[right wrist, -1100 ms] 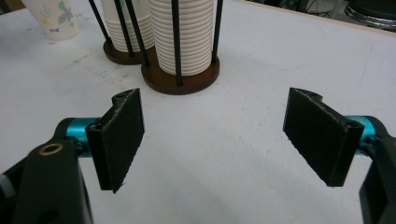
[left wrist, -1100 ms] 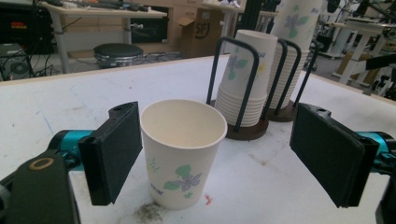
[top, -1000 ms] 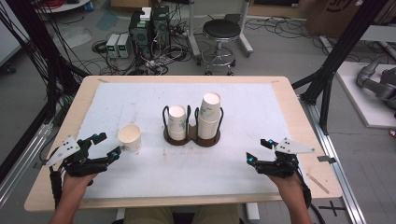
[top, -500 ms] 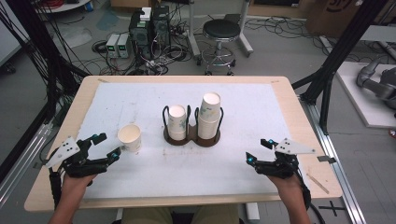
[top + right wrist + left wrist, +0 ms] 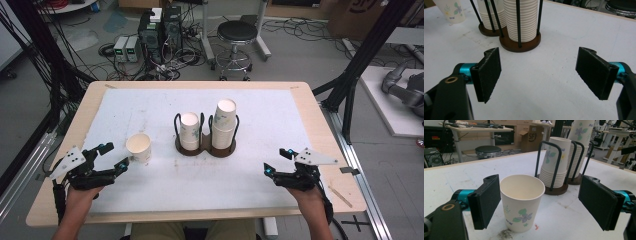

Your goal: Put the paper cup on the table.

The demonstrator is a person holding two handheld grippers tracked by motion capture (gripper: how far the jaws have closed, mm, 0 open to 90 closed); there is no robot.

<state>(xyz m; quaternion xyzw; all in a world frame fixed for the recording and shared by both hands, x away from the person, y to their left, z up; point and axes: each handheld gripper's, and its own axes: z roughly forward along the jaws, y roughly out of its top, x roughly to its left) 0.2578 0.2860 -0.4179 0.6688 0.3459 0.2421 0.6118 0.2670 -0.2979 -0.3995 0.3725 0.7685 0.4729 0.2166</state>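
Counter (image 5: 310, 130) carries a cup rack (image 5: 206, 149) mid-way, two stacks in it. Loose cup (image 5: 139, 148) stands upright left of rack, between the jaws of the left hand-held gripper (image 5: 114, 156), wide open, jaws have just been closing slightly, pads not pressing. Right hand-held gripper (image 5: 276, 161) right of rack, open, empty. Judgement: centre the jaws mid-wall, squeeze gently so paper doesn't crush

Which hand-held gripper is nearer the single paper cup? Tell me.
Left. The left hand-held gripper has its open jaws on either side of the single paper cup, not pressing it. The right hand-held gripper sits across the table, beyond the cup holder.
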